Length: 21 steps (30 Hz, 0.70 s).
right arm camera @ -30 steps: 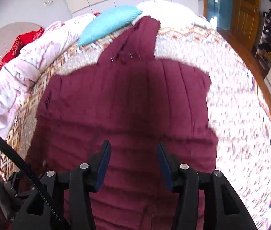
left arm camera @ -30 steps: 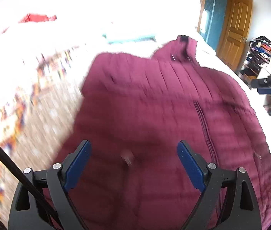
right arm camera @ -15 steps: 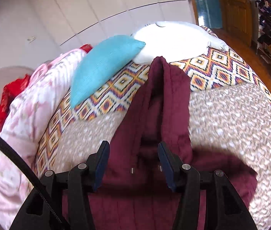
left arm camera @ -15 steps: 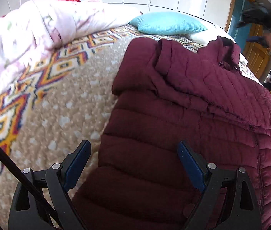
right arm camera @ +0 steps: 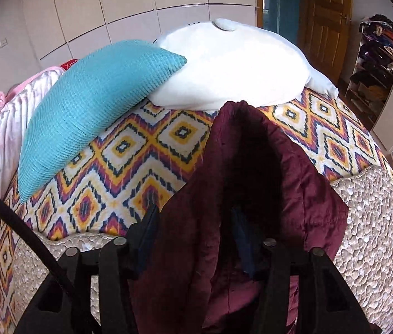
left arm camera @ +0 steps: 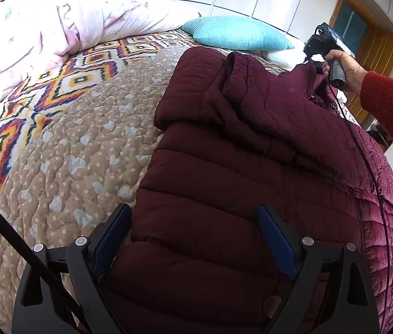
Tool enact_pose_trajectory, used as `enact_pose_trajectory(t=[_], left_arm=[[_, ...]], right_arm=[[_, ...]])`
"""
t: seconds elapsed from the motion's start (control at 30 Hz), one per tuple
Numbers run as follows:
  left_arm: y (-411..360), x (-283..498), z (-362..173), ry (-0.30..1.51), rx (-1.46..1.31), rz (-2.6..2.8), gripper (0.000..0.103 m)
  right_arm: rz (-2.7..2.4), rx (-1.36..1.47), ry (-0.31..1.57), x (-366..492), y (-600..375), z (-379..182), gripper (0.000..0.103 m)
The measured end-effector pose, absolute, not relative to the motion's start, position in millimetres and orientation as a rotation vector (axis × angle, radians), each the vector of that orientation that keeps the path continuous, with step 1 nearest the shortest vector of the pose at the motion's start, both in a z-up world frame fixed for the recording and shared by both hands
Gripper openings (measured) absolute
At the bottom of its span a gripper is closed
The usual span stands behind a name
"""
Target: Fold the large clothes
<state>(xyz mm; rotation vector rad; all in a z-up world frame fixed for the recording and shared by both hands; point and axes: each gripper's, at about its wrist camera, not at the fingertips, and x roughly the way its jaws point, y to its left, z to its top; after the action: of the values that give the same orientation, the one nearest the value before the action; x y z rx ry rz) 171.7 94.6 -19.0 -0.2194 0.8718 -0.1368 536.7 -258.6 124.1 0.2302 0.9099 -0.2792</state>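
Maroon puffer jacket (left arm camera: 241, 167) lies spread across the patterned quilt (left arm camera: 79, 144) of the bed, its hood (right arm camera: 252, 161) toward the turquoise pillow (right arm camera: 90, 111) and white pillow (right arm camera: 232, 64). The right gripper (right arm camera: 196, 239) has hood fabric bunched between its partly closed jaws, though whether it truly pinches the cloth cannot be told. The left gripper (left arm camera: 196, 239) hovers with jaws spread wide over the jacket's lower body, holding nothing, with a pink comforter (left arm camera: 43, 22) beyond.

The right gripper (right arm camera: 193, 239) is sitting at the bottom middle, its fingers going around the dark red coat's hood (right arm camera: 252, 172). A blue pillow (right arm camera: 90, 105) is lying upper left.
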Motion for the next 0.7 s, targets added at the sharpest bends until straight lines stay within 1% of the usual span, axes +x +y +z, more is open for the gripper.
enact_pose_trajectory(t=[0.03, 0.13, 0.23, 0.37, 0.47, 0.57, 0.63, 0.7], left_arm=[[94, 172, -19, 0.873, -0.221, -0.137, 0.091], [94, 172, -19, 0.876, -0.228, -0.140, 0.091], [96, 173, -20, 0.878, -0.234, -0.144, 0.091], [99, 174, -20, 0.880, -0.250, -0.151, 0.091], [106, 173, -19, 0.876, -0.284, -0.160, 0.091], [111, 171, -18, 0.871, -0.316, -0.163, 0.091], [112, 170, -18, 0.867, -0.327, -0.163, 0.091], [113, 167, -18, 0.868, -0.332, -0.161, 0.091]], right_arm=[[-0.271, 0.233, 0.916, 534, -258, 126, 0.012], [-0.251, 0.227, 0.864, 506, -250, 153, 0.009], [-0.183, 0.209, 0.823, 455, -230, 199, 0.009], [-0.056, 0.181, 0.789, 365, -194, 258, 0.008], [0.042, 0.155, 0.798, 288, -159, 279, 0.007], [0.148, 0.172, 0.829, 209, -128, 272, 0.007], [0.227, 0.196, 0.879, 151, -105, 250, 0.007], [0.283, 0.208, 0.958, 102, -86, 216, 0.007]])
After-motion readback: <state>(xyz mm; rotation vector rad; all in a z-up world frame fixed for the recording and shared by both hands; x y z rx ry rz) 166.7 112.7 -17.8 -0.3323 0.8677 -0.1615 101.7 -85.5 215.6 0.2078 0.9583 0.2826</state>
